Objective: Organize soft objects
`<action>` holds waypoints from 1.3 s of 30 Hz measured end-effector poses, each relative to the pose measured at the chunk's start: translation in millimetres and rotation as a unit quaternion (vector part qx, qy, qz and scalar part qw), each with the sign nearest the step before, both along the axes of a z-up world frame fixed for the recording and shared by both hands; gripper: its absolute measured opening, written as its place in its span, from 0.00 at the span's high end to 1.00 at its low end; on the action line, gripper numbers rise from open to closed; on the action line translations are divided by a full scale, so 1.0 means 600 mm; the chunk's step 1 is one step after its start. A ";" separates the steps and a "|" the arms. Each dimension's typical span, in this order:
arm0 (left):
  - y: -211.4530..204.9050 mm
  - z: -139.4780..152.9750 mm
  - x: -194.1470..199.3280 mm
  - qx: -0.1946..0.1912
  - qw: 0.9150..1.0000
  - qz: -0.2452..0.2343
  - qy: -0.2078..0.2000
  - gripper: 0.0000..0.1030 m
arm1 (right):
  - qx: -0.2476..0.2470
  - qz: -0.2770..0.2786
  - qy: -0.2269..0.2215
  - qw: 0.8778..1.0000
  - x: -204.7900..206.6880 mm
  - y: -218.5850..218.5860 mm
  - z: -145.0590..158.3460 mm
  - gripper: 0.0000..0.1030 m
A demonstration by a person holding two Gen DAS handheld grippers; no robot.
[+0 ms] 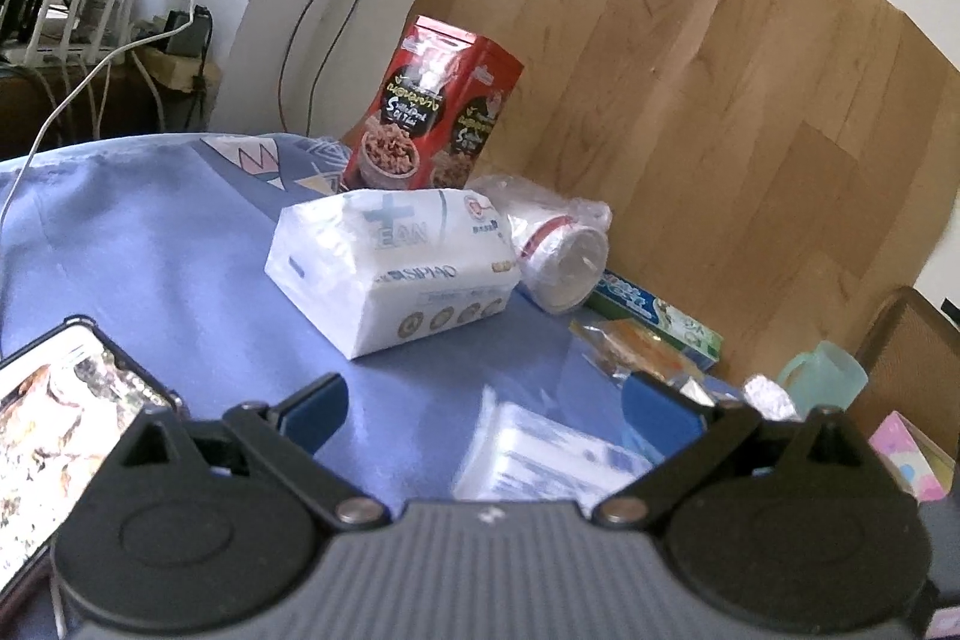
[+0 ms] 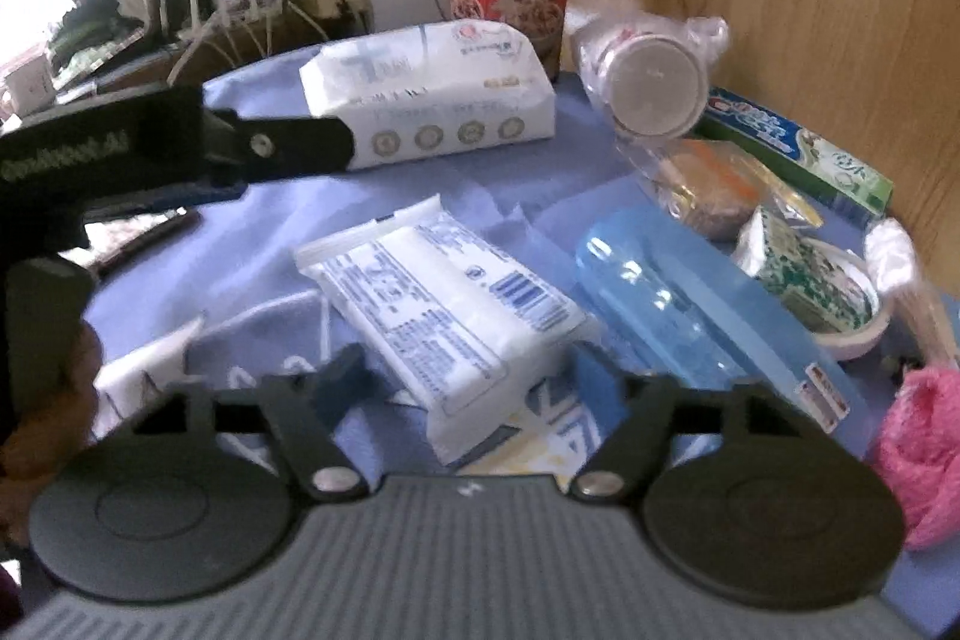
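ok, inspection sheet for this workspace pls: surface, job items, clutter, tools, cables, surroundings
Surface: blue cloth, wrinkled.
Job's things: flat tissue pack lying between the right tool's fingers; bigger white pack behind; pink fluffy item at right edge.
Clutter: red snack box, wrapped cups, toothpaste box, blue case, phone.
Tools: left tool open, nothing between; right tool open, astride the flat pack.
Cables: white cable left.
Surroundings: wood-pattern panel.

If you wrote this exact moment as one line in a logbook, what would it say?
left gripper: open, empty, hovering | right gripper: open, straddling flat tissue pack, not pressing | big tissue pack: untouched on blue cloth
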State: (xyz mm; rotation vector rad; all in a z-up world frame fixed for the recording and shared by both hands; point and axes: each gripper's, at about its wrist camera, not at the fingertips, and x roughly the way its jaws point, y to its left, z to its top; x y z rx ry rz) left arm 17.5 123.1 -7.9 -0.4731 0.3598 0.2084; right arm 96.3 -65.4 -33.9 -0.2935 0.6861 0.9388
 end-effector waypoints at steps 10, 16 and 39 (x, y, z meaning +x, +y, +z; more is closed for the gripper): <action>0.003 0.000 -0.001 -0.006 1.000 -0.002 -0.002 0.02 | -0.015 0.012 -0.027 0.999 -0.029 0.013 0.003 0.96; 0.000 0.000 0.003 -0.001 1.000 -0.014 0.003 0.00 | -0.016 -0.015 -0.036 0.999 -0.036 -0.007 0.005 0.98; 0.022 0.003 -0.026 -0.027 0.998 0.037 -0.038 0.00 | -0.049 0.124 -0.061 0.989 0.019 0.062 0.021 0.12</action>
